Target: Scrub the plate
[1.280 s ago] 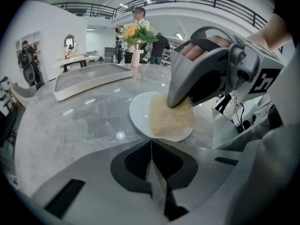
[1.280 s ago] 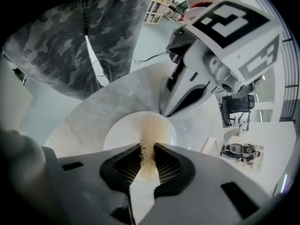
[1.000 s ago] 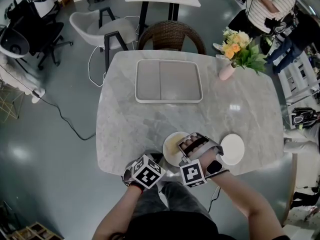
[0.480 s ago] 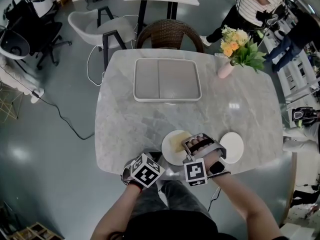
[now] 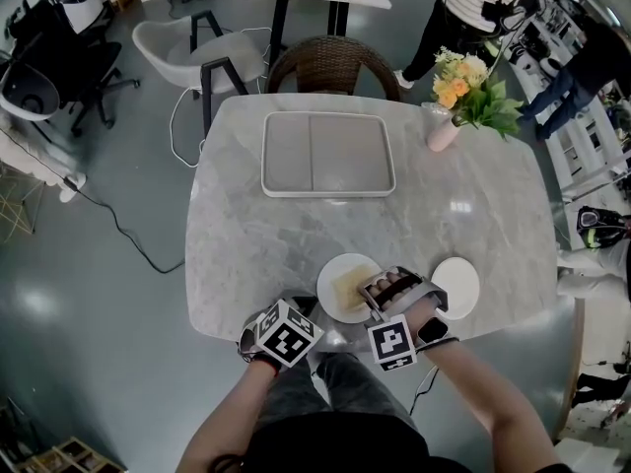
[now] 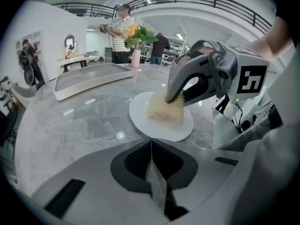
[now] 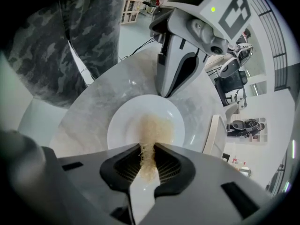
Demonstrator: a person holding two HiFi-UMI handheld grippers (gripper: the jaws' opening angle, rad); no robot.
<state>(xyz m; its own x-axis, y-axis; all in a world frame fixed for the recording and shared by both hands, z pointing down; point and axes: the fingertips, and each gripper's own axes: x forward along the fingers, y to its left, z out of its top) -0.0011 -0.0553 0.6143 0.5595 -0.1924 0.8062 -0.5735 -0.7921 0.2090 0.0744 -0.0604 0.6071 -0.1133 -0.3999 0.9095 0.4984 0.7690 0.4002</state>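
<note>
While my right gripper clamps the fibrous scrub pad down on the white plate at the table's near edge, my left gripper sits closed and empty just beside it, so I'd call the scrubbing under way, not finished.

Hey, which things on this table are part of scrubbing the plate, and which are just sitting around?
In the job:
plate
fibrous scrub pad, lying on that plate
right gripper, shut on the pad

Lying about:
second white plate
grey tray
vase of flowers
left gripper, shut on nothing
</note>
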